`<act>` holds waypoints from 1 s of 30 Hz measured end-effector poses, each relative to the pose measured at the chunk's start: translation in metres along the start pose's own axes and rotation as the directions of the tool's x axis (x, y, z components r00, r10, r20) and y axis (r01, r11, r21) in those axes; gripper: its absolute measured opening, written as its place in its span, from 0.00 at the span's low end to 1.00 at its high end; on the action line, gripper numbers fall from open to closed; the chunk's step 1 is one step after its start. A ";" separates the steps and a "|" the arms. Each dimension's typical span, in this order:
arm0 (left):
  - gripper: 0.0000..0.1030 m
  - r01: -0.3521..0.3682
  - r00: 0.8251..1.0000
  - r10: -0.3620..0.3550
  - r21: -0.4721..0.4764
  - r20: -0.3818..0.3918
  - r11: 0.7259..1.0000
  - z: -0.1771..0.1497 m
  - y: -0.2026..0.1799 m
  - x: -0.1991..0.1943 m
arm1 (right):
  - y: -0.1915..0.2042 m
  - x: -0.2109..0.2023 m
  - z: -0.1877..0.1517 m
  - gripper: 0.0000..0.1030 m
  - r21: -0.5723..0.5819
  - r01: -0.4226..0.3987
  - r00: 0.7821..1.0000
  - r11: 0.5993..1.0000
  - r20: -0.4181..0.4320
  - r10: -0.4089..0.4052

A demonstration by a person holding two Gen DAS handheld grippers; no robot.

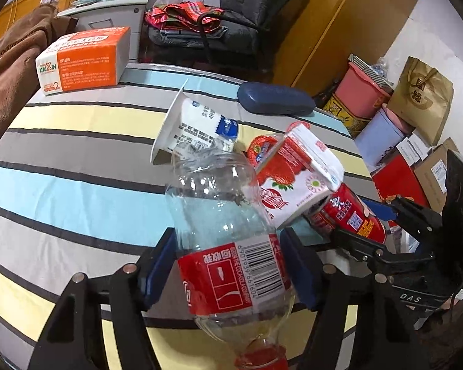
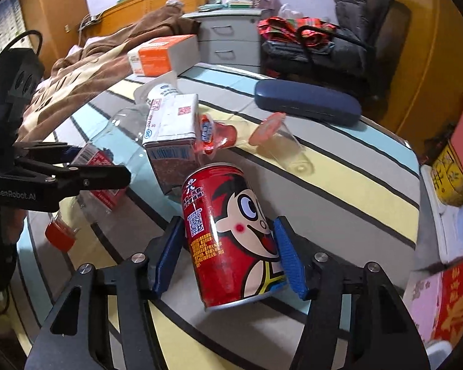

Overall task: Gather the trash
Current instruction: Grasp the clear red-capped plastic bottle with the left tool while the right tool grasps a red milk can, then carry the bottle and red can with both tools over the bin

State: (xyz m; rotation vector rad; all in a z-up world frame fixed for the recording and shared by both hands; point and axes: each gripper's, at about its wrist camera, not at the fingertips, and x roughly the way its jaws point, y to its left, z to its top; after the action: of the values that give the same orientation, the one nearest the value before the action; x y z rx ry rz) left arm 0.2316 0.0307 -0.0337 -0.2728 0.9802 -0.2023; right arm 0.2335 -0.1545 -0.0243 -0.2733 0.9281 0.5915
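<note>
Counter (image 1: 77,185) cloth in grey, pale blue and cream stripes fills both views, with the trash heaped near its middle. Largest of the heap is a clear plastic bottle (image 1: 219,209), empty and dented, lying with its red cap at the near edge of the left wrist view and its base far; a red label with a barcode wraps its near half. The left gripper (image 1: 228,265) straddles that label from above at a steep downward slant, its blue pads (image 1: 157,265) against the bottle's two sides, so it holds the bottle. Just right of the bottle, touching it, a white and red strawberry carton (image 1: 296,172) leans tilted on the pile. Far of the bottle a white yogurt cup (image 1: 194,123) lies on its side, mouth to the left. A red drink can (image 2: 231,234) with a cartoon face lies tilted at the near right of the heap; the right gripper (image 2: 228,256) slants down over it, jaws fairly wide, blue pads (image 2: 288,262) at the can's sides, though I cannot tell whether they press. A small red-lidded jelly cup (image 2: 213,135) sits behind the carton, and a clear cup (image 2: 281,141) lies on its side to its right.
</note>
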 end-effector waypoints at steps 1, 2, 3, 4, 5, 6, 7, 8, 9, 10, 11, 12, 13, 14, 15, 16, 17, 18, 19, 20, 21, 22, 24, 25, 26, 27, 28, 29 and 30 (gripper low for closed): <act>0.67 -0.001 1.000 0.001 0.003 0.003 1.000 -0.001 -0.002 -0.001 | 0.001 -0.001 -0.001 0.58 0.002 0.008 1.000 1.000 0.005 -0.008; 0.67 -0.001 1.000 0.001 0.003 0.007 1.000 -0.003 -0.002 -0.003 | 0.002 -0.002 -0.003 0.57 0.007 0.018 1.000 1.000 0.009 -0.018; 0.67 0.002 1.000 -0.003 0.005 0.011 1.000 -0.004 -0.004 -0.004 | 0.001 -0.003 -0.003 0.57 0.013 0.024 1.000 1.000 0.011 -0.024; 0.67 0.005 1.000 -0.005 0.006 0.012 1.000 -0.005 -0.004 -0.006 | 0.001 -0.004 -0.005 0.57 0.024 0.026 1.000 0.999 0.015 -0.027; 0.67 0.006 1.000 -0.006 0.002 0.016 1.000 -0.006 -0.005 -0.008 | 0.000 -0.006 -0.006 0.57 0.037 0.020 1.000 0.999 0.021 -0.021; 0.67 0.010 1.000 -0.010 0.002 0.018 1.000 -0.007 -0.006 -0.010 | -0.001 -0.008 -0.007 0.57 0.055 0.014 0.999 0.998 0.028 -0.016; 0.67 0.012 1.000 -0.012 0.004 0.020 1.000 -0.009 -0.007 -0.012 | -0.002 -0.010 -0.009 0.57 0.068 0.011 0.999 0.998 0.032 -0.014; 0.67 0.011 1.000 -0.011 0.006 0.022 1.000 -0.010 -0.008 -0.013 | -0.002 -0.012 -0.011 0.57 0.078 0.009 0.999 0.997 0.036 -0.012; 0.67 0.011 1.000 -0.011 0.013 0.025 1.000 -0.012 -0.010 -0.015 | -0.002 -0.013 -0.012 0.57 0.086 0.011 0.999 0.996 0.040 -0.014; 0.67 0.010 1.000 -0.011 0.015 0.028 1.000 -0.013 -0.012 -0.017 | -0.002 -0.015 -0.015 0.57 0.098 0.013 0.999 0.995 0.047 -0.017; 0.67 0.012 0.999 -0.012 0.012 0.030 1.000 -0.014 -0.012 -0.018 | -0.003 -0.017 -0.017 0.57 0.108 0.012 0.999 0.994 0.050 -0.017; 0.67 0.018 0.999 -0.019 0.013 0.029 1.000 -0.016 -0.014 -0.019 | -0.003 -0.019 -0.018 0.57 0.117 0.009 0.998 0.993 0.054 -0.015; 0.67 0.024 0.999 -0.024 0.012 0.028 1.000 -0.017 -0.015 -0.019 | -0.003 -0.021 -0.020 0.57 0.127 0.004 0.998 0.992 0.062 -0.012; 0.67 0.023 0.999 -0.024 0.010 0.028 1.000 -0.019 -0.017 -0.020 | -0.004 -0.024 -0.022 0.57 0.137 0.001 0.998 0.991 0.067 -0.011; 0.67 0.026 0.999 -0.026 0.017 0.029 1.000 -0.021 -0.020 -0.020 | -0.004 -0.026 -0.023 0.57 0.149 0.004 0.997 0.989 0.070 -0.014; 0.67 0.027 0.999 -0.028 0.023 0.030 0.999 -0.022 -0.022 -0.021 | -0.005 -0.029 -0.026 0.57 0.163 0.010 0.997 0.987 0.075 -0.022; 0.67 0.031 0.999 -0.032 0.026 0.027 0.999 -0.024 -0.025 -0.020 | -0.005 -0.032 -0.028 0.57 0.175 0.009 0.996 0.985 0.082 -0.023; 0.67 0.041 0.999 -0.042 0.028 0.022 0.999 -0.026 -0.028 -0.019 | -0.007 -0.034 -0.030 0.57 0.185 0.002 0.996 0.983 0.089 -0.019; 0.67 0.046 0.999 -0.047 0.028 0.019 0.999 -0.028 -0.031 -0.019 | -0.007 -0.036 -0.032 0.57 0.194 -0.001 0.995 0.981 0.094 -0.018; 0.67 0.046 0.999 -0.047 0.034 0.020 0.998 -0.030 -0.034 -0.019 | -0.008 -0.039 -0.035 0.57 0.206 0.002 0.995 0.978 0.102 -0.024; 0.67 0.047 0.999 -0.048 0.043 0.022 0.998 -0.031 -0.038 -0.019 | -0.009 -0.042 -0.037 0.57 0.216 0.007 0.994 0.976 0.107 -0.030; 0.67 0.049 0.998 -0.050 0.047 0.024 0.998 -0.032 -0.042 -0.020 | -0.010 -0.046 -0.039 0.57 0.224 0.005 0.993 0.975 0.116 -0.032; 0.67 0.063 0.998 -0.065 0.060 0.028 0.996 -0.034 -0.050 -0.023 | -0.011 -0.050 -0.042 0.57 0.240 0.007 0.991 0.971 0.125 -0.038; 0.67 0.066 0.997 -0.068 0.066 0.031 0.996 -0.035 -0.055 -0.024 | -0.012 -0.053 -0.044 0.57 0.249 0.009 0.991 0.969 0.130 -0.043; 0.67 0.070 0.997 -0.073 0.072 0.030 0.995 -0.035 -0.058 -0.025 | -0.012 -0.056 -0.046 0.57 0.256 0.009 0.989 0.967 0.138 -0.046; 0.66 0.075 0.996 -0.078 0.080 0.030 0.994 -0.036 -0.063 -0.026 | -0.013 -0.059 -0.048 0.57 0.267 0.012 0.988 0.964 0.145 -0.053; 0.66 0.075 0.996 -0.078 0.084 0.034 0.994 -0.037 -0.067 -0.027 | -0.014 -0.062 -0.049 0.57 0.274 0.016 0.987 0.962 0.150 -0.060; 0.66 0.078 0.996 -0.081 0.088 0.037 0.993 -0.038 -0.069 -0.028 | -0.015 -0.065 -0.051 0.57 0.282 0.019 0.985 0.959 0.159 -0.067; 0.66 0.084 0.995 -0.088 0.093 0.042 0.992 -0.039 -0.073 -0.030 | -0.015 -0.067 -0.053 0.57 0.288 0.022 0.984 0.957 0.163 -0.072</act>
State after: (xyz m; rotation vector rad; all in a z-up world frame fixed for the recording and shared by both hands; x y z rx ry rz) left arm 0.1794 -0.0349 -0.0074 -0.2352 0.9117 -0.3178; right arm 0.1766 -0.2156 -0.0006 0.0162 0.8244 0.4224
